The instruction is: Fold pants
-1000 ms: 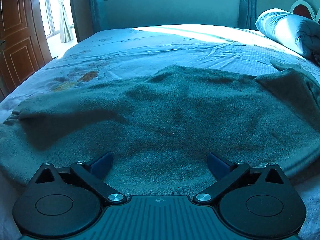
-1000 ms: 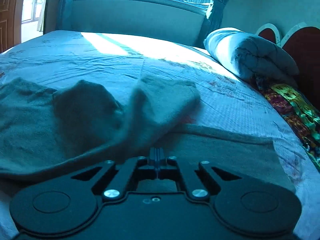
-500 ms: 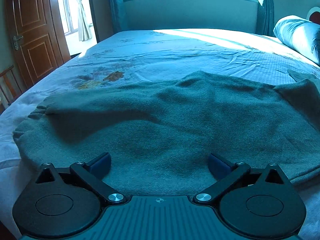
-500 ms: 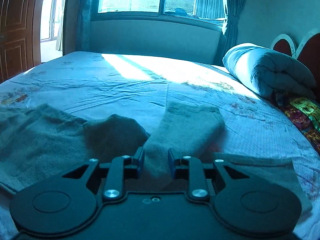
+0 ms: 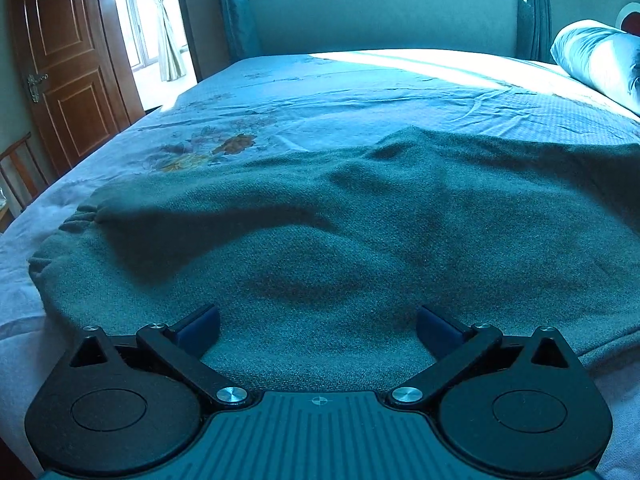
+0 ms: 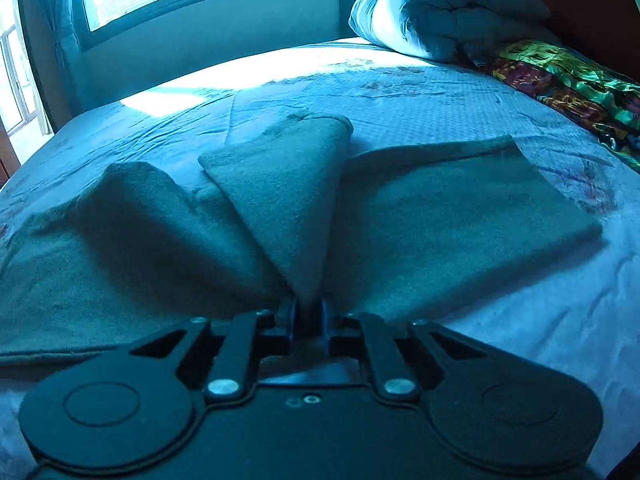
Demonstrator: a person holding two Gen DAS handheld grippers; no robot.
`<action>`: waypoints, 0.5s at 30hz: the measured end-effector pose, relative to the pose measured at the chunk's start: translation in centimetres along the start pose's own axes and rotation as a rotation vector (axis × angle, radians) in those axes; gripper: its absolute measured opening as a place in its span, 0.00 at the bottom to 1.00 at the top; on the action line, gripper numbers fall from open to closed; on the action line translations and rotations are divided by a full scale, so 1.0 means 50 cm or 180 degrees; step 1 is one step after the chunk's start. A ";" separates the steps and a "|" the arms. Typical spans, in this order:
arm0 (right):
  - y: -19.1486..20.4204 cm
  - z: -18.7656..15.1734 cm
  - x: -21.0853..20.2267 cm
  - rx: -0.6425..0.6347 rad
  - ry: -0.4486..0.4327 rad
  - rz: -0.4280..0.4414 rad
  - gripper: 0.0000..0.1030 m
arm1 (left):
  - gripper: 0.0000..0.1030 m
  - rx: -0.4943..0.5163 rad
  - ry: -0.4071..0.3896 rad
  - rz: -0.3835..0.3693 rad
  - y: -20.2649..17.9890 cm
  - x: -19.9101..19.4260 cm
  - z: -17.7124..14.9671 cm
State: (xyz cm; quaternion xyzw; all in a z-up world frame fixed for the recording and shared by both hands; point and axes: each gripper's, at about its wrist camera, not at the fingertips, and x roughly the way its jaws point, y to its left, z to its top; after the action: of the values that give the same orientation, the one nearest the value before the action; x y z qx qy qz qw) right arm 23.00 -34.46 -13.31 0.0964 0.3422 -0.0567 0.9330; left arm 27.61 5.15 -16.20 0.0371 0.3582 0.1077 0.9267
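Item: grey fleece pants (image 5: 360,248), spread flat on the bed (image 5: 360,92) near its front edge, waistband end away from the rolled duvet (image 6: 448,12), leg ends toward it. Right hand-held gripper (image 6: 307,314): jaws have just been closing and now pinch a raised fold of one pant leg (image 6: 288,200), which stands up in a wedge beside the other flat leg; left hand-held gripper (image 5: 318,326): jaws wide apart, empty, hovering over the seat of the pants. Handling note: best to carry the pinched leg across squarely so edges align, while the left side pins the body fabric against dragging.
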 end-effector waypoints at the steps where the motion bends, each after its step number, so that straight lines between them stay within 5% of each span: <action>1: 0.007 0.003 -0.016 -0.0058 -0.0083 -0.0035 0.06 | 1.00 0.0001 0.0000 -0.0005 0.001 0.000 0.000; 6: 0.072 0.045 -0.058 -0.0746 -0.0535 -0.0172 0.24 | 1.00 -0.0022 -0.0001 -0.0012 0.003 -0.001 0.000; 15: 0.220 0.059 0.109 -0.2711 -0.0457 -0.0762 0.27 | 1.00 -0.0011 0.0008 -0.0017 0.003 0.001 0.000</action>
State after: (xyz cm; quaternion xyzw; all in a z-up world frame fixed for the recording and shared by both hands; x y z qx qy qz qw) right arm 30.88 -24.58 -13.09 -0.3408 0.2781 -0.0249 0.8977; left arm 27.59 5.31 -16.22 0.0343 0.3592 0.1059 0.9266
